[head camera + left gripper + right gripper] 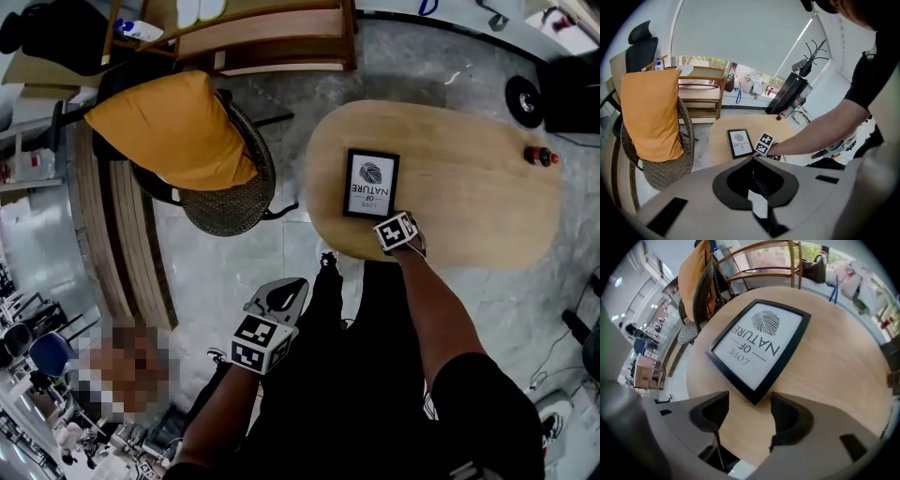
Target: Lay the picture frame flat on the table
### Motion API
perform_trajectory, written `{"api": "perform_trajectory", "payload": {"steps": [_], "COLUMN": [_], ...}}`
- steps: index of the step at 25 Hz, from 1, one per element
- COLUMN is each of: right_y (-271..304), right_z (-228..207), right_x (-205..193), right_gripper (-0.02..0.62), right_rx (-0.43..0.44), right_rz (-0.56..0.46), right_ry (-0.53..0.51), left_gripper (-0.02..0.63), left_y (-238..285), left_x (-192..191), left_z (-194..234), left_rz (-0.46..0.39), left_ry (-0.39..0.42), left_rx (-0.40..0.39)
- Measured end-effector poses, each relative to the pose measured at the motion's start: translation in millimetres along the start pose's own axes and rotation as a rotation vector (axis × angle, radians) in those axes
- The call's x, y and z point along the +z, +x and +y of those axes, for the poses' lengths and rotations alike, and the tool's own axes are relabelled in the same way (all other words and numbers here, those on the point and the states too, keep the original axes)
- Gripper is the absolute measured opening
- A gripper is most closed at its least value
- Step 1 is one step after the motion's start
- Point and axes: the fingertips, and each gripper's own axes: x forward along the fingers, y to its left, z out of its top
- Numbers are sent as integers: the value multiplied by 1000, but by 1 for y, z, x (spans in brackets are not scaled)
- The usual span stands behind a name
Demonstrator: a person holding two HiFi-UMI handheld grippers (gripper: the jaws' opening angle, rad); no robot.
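Observation:
A black picture frame [371, 184] with a white print reading "LOVE OF NATURE" lies flat, face up, on the oval wooden table [469, 178]. My right gripper [392, 223] hovers at the frame's near corner, by the table's front edge. In the right gripper view the frame [759, 345] lies just ahead of the right gripper [749, 401], whose jaws stand open with only bare tabletop [843, 366] between them. My left gripper [292, 286] hangs low beside my legs, off the table, jaws together and empty. From the left gripper view the frame [740, 143] shows beyond the left gripper [753, 159].
A wicker chair with an orange cushion [192, 131] stands left of the table. A small red bottle [539, 156] sits at the table's far right end. A wooden shelf unit [272, 37] is behind the chair. Grey tiled floor surrounds the table.

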Motion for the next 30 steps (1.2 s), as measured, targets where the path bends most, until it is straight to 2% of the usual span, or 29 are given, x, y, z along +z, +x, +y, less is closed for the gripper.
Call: {"api": "perform_trajectory", "payload": {"steps": [3, 8, 10, 11, 13, 16, 19, 21, 25, 30], "right_y": [-2, -47, -81, -105, -159, -237, -311, -356, -422, -470], "right_z": [-7, -10, 3, 13, 35, 77, 119, 146, 187, 227], "right_x": [-9, -2, 14, 25, 47, 64, 68, 63, 38, -12], "right_gripper": [267, 267, 265, 244, 135, 25, 5, 3, 2, 2], "right_rx": [-55, -65, -35, -16, 24, 81, 152, 198, 254, 238], "right_rz": [56, -28, -137, -210, -358, -560, -763, -871, -991, -1009], "right_ry": [-23, 78, 131, 158, 206, 287, 362, 371, 335, 191], "left_gripper": [5, 5, 5, 5, 5, 5, 5, 5, 5, 5], "left_y": [-4, -22, -34, -42, -57, -81, -101, -113, -131, -144], "left_x": [2, 15, 22, 27, 38, 48, 51, 50, 47, 27], "left_z": [2, 3, -1, -4, -10, -17, -25, -34, -63, -106], "left_rz": [-19, -88, -117, -134, -171, -218, -252, -272, -327, -363], "left_ry": [17, 79, 118, 141, 195, 268, 308, 329, 344, 364], "left_rx": [1, -27, -47, -60, -89, -125, -157, -167, -184, -180]}}
